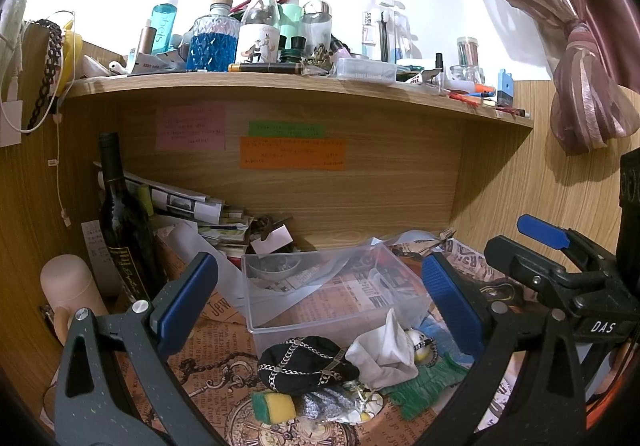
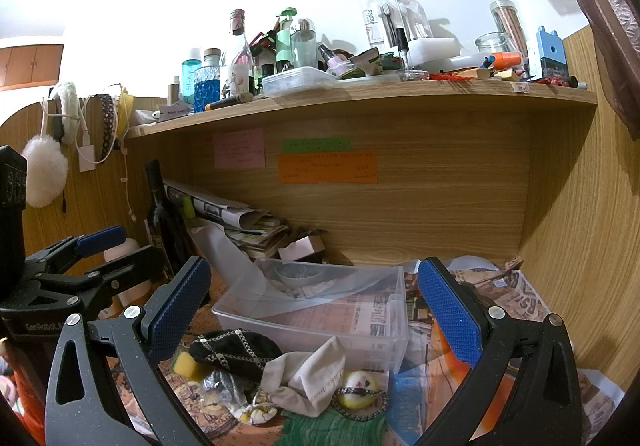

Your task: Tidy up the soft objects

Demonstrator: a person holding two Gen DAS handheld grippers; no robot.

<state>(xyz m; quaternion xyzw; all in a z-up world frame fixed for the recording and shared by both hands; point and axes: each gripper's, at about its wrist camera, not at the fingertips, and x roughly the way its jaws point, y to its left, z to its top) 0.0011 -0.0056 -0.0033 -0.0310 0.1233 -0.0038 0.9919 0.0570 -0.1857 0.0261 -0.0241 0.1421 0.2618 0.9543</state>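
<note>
A pile of soft things lies on the desk in front of a clear plastic bin [image 1: 280, 320] [image 2: 394, 342]: a black chain-trimmed pouch [image 1: 306, 364] [image 2: 236, 352], a white cloth bag [image 1: 384, 352] [image 2: 308, 372], a yellow-green sponge [image 1: 274, 406] [image 2: 186, 364], a green knit cloth [image 1: 426, 384] [image 2: 320, 430], a yellow plush ball [image 2: 360, 384] and a grey mesh scrubber [image 1: 324, 402] [image 2: 222, 382]. My left gripper [image 1: 320, 302] hovers open over the pile. My right gripper [image 2: 314, 310] is open beside it, also empty.
A dark wine bottle [image 1: 124, 222] and a stack of papers [image 1: 188, 206] stand at the back left. A pink cylinder [image 1: 68, 282] sits at the left. A crowded shelf [image 1: 280, 84] hangs overhead. A curtain [image 1: 576, 46] hangs at the right.
</note>
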